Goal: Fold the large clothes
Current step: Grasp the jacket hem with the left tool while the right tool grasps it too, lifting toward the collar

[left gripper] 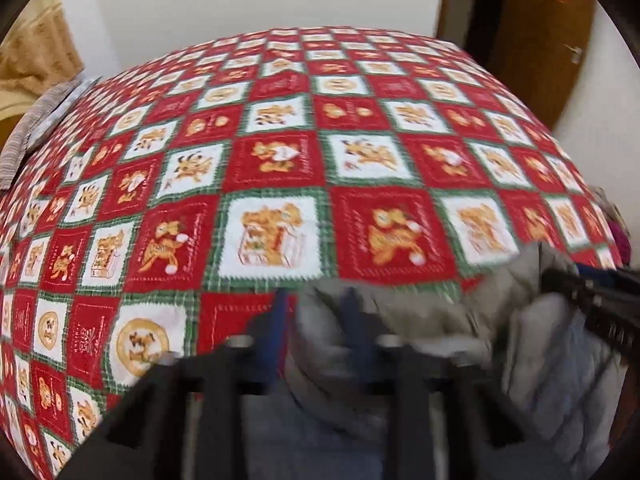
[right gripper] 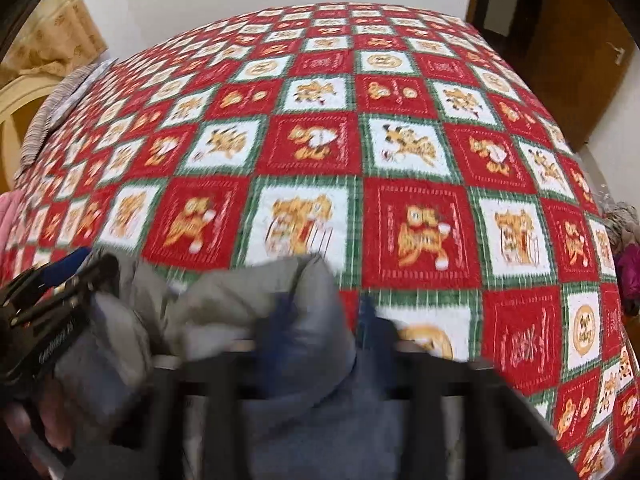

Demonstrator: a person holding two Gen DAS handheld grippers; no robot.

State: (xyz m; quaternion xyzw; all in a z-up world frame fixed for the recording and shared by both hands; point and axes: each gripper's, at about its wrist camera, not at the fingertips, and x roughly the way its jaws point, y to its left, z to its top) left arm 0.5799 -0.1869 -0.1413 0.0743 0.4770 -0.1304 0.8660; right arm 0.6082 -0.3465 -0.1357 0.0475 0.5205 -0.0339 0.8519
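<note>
A grey padded jacket (left gripper: 432,320) lies bunched at the near edge of the bed, blurred in both views. In the left wrist view my left gripper (left gripper: 318,306) has its blue fingers (left gripper: 280,316) pinched on a puffy fold at the jacket's left end. The right gripper (left gripper: 560,280) reaches into the same jacket from the right. In the right wrist view my right gripper (right gripper: 326,310) is shut on the jacket (right gripper: 224,304) at its right end, grey cloth bulging between the fingers (right gripper: 368,320). The left gripper (right gripper: 92,270) shows at the left, on the jacket.
The jacket lies on a bed cover (left gripper: 280,160) in red, white and green squares with tiger pictures. A striped grey cloth (left gripper: 44,120) lies at the far left edge. A brown door (right gripper: 560,60) stands at the back right. Bundled clothes (right gripper: 628,264) sit beside the bed's right edge.
</note>
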